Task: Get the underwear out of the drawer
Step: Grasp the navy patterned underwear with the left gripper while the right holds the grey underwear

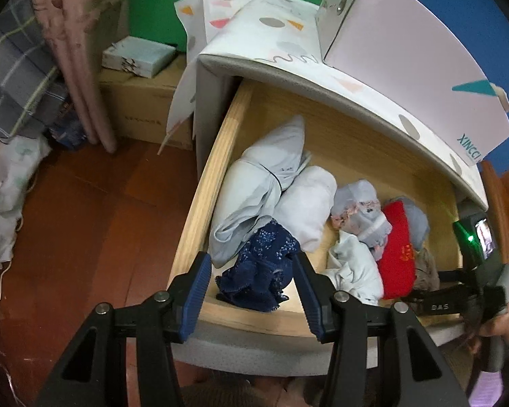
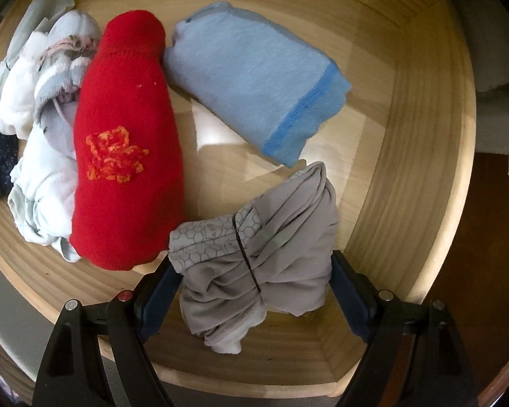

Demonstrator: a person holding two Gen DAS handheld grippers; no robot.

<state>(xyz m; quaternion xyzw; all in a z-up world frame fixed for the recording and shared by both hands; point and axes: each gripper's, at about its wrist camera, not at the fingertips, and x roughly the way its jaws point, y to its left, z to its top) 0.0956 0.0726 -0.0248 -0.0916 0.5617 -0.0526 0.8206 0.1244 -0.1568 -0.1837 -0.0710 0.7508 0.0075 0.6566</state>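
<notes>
- The wooden drawer (image 1: 217,169) stands pulled out of a white cabinet (image 1: 322,78) with coloured shapes on it, taking up the middle of the left wrist view.
- The right claw (image 2: 256,283) points down into the drawer at the bottom centre of its own view. Its blue pads are spread wide on either side of a grey underwear bundle (image 2: 254,254) tied with a thin black band. The fabric lies between them, close to both pads, and I cannot tell whether they press it.
- The left claw (image 1: 251,291) sits at the lower centre of its view, over the drawer's front edge. It is spread partway and pinches nothing. A dark blue lace underwear (image 1: 261,271) lies beyond, seen between its fingers.
- Counted in the right wrist view: one red knitted roll (image 2: 118,142) with an orange motif left of centre, one light blue folded piece (image 2: 254,78) upper centre, one grey bundle.
- Further pale pieces are crowded at the left edge (image 2: 40,176).
- The left wrist view adds two large pale rolls (image 1: 271,183) at the drawer's left side.
- The floor (image 1: 85,210) is reddish brown.
</notes>
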